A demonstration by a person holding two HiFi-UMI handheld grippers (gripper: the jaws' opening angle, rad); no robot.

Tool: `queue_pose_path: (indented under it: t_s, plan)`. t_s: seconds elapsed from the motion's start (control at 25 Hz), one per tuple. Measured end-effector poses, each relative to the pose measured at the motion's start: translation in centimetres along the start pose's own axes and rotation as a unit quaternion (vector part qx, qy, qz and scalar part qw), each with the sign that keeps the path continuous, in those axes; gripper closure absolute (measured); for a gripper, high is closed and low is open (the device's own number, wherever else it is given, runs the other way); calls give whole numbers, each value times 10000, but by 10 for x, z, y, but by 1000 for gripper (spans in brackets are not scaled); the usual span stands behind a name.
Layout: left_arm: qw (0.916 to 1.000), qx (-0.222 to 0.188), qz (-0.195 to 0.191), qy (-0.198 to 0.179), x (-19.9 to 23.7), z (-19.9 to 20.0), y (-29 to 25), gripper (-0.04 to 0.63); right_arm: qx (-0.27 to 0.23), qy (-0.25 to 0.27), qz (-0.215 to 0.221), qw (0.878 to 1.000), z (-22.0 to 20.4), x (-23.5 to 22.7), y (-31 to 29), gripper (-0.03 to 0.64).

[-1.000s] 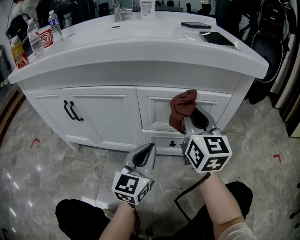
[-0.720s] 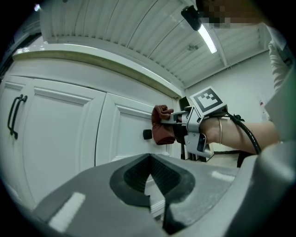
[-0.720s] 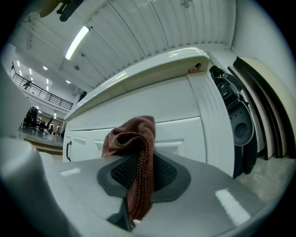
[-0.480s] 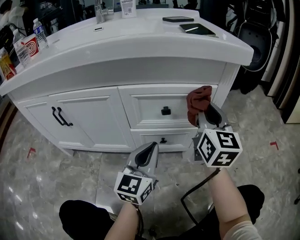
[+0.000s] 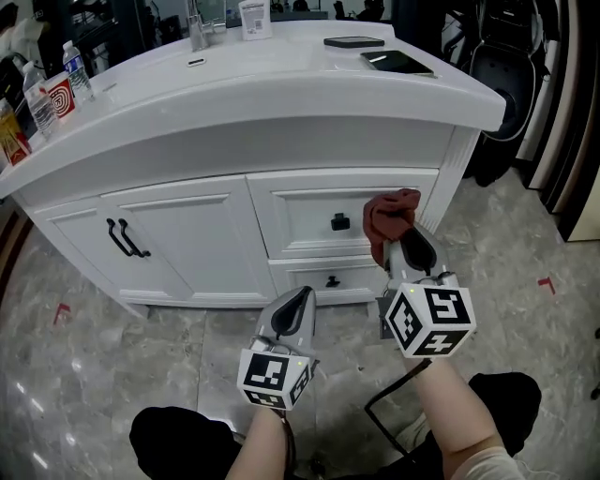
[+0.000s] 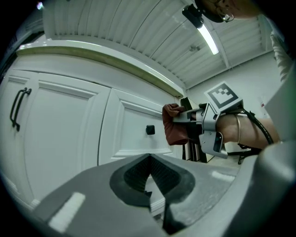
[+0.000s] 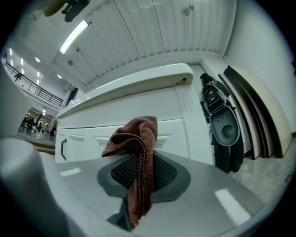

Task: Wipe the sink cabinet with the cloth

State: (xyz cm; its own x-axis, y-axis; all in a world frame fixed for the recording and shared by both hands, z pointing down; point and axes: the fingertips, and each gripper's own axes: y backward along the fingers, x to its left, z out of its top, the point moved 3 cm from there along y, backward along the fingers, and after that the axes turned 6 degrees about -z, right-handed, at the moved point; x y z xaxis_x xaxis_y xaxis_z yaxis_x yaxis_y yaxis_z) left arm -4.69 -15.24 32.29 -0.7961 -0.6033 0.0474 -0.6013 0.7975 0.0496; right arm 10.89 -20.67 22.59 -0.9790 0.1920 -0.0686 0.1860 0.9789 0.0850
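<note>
The white sink cabinet (image 5: 202, 239) stands in front of me, with two drawers at its right. A brown cloth (image 5: 388, 217) is bunched at the tip of my right gripper (image 5: 401, 242), which is shut on it. The cloth (image 7: 134, 152) rests against the upper drawer front (image 5: 309, 220), right of its black knob (image 5: 339, 222). My left gripper (image 5: 293, 307) hangs lower, in front of the lower drawer, shut and holding nothing. In the left gripper view the cloth (image 6: 175, 127) and the right gripper (image 6: 203, 127) show at the right.
Black door handles (image 5: 125, 239) sit on the cabinet's left door. The countertop (image 5: 281, 80) carries bottles (image 5: 73, 70), a faucet (image 5: 197, 28) and a phone (image 5: 353, 41). A black chair (image 5: 502, 84) stands at the right. The floor is grey marble tile (image 5: 75, 375).
The right gripper with the cloth moved right along the upper drawer front, then back slightly left and lower. The left gripper stayed low and shut.
</note>
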Motion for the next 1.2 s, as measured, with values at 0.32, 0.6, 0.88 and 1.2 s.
queue_pose_path:
  t_s: [0.32, 0.6, 0.88, 1.2]
  plan:
    - [9984, 34, 549, -87, 38, -3, 33, 595, 281, 49, 1193, 9924, -37, 130, -30, 525]
    - [9973, 51, 736, 0, 63, -2, 55, 595, 509, -207, 1321, 9897, -58, 172, -57, 525]
    - [9977, -74, 663, 148, 61, -4, 50, 595, 441, -58, 866, 9952, -62, 147, -57, 523]
    - [9991, 68, 397, 157, 40, -14, 34, 595, 775, -98, 219, 9967, -78, 95, -49, 528]
